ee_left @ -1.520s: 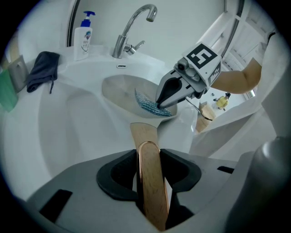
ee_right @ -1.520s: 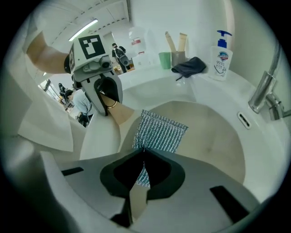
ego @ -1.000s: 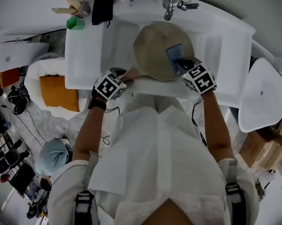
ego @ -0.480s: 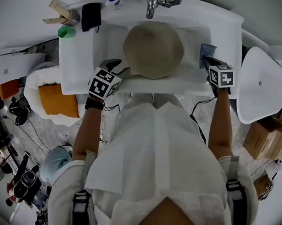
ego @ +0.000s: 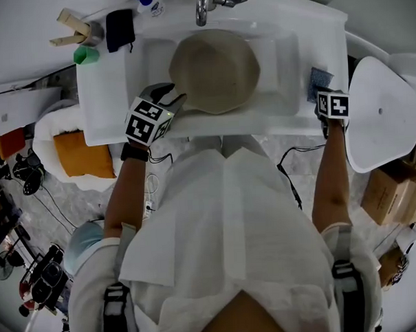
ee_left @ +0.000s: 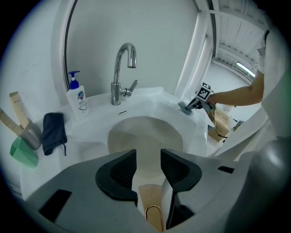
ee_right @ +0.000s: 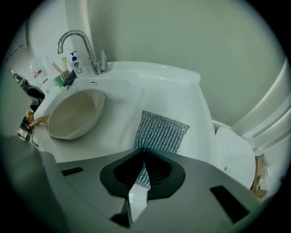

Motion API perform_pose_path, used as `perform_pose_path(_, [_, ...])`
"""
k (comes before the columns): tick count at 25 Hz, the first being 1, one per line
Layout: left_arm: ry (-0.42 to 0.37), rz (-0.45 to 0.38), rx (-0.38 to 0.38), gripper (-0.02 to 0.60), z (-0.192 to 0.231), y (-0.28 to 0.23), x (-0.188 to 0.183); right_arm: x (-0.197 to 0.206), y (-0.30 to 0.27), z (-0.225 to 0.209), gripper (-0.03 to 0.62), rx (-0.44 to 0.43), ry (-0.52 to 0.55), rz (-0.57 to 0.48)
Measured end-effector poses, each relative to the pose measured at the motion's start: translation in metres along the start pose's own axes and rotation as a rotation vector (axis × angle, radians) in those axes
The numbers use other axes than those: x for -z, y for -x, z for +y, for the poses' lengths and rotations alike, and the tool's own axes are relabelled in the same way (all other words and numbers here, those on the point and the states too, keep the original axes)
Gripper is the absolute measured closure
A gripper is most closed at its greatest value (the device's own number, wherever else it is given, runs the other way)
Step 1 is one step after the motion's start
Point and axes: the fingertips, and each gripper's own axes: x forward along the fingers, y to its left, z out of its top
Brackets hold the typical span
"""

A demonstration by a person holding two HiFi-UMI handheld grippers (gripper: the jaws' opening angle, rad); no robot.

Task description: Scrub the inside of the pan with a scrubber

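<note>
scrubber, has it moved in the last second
Yes. The scrubber went rightward, off the pan to the sink's right ledge, farther from the faucet.

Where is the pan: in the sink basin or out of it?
In: the pan sits within the sink rim, below the tap.

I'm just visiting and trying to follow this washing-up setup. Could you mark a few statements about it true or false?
1. The pan lies in the basin of the sink. True.
2. The right gripper is shut on the scrubber. True.
3. The scrubber is inside the pan. False: it is over the sink's right ledge, apart from the pan.
4. Water streams from the tap. False: no water shows at its spout.
</note>
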Motion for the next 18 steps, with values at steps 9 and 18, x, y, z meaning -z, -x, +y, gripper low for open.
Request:
perform_pose_path(9, [0.019,-0.050,-0.021,0.420,0.004,0.001,-0.014,-0.003,-0.006,-0.007,0.563,0.033,0.031,-0.012])
perform_pose_path(18, [0.048,-0.034,-0.009,0.405,0.010,0.013,0.003,-0.013,0.023,-0.014,0.438,0.039,-0.037,-0.121])
